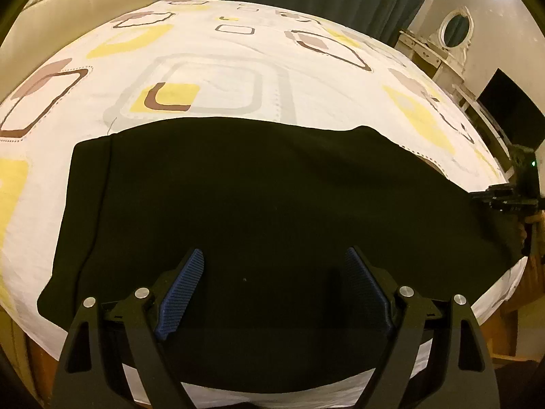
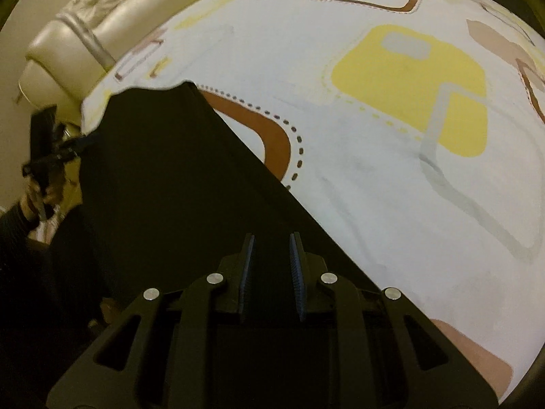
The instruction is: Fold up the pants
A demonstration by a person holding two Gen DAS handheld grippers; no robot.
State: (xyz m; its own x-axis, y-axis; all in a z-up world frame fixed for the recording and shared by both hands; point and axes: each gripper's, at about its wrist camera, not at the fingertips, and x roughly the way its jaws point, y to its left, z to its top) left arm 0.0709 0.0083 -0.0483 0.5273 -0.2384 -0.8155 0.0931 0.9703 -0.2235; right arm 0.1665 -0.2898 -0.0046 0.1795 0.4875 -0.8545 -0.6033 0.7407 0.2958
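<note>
Item: black pants [image 1: 259,204] of soft, matt cloth, lying flat as a broad dark panel on the bed.
Bedding: white bed sheet [image 1: 221,54] printed with yellow, brown and grey rounded squares; we see a cream padded headboard [image 2: 68,54] beyond it.
Location: in the left wrist view the pants fill the near half of the bed, from about 8 o'clock across to 3 o'clock, the far edge running straight across the middle; a seam or fold line runs down the side at 9 o'clock.
Left claw [image 1: 272,293]: jaws spread wide, blue ribbed pads above the cloth with nothing between them that we can see gripped.
Right claw [image 2: 270,272]: jaws nearly together with a narrow gap; the cloth behind is black, and we cannot tell whether any of it is pinched.
Handling, our judgement: light, limp, no stiffness of its own; it will drape and sag from any single hold and may drag on the sheet. Not fragile, not slippery against ribbed pads.
Where to hold, our judgement: at the edges and corners, one claw each, so that the panel lifts evenly; the corner at 9 o'clock and the end at 3 o'clock look best.
Risk: pinching the sheet with the cloth.
</note>
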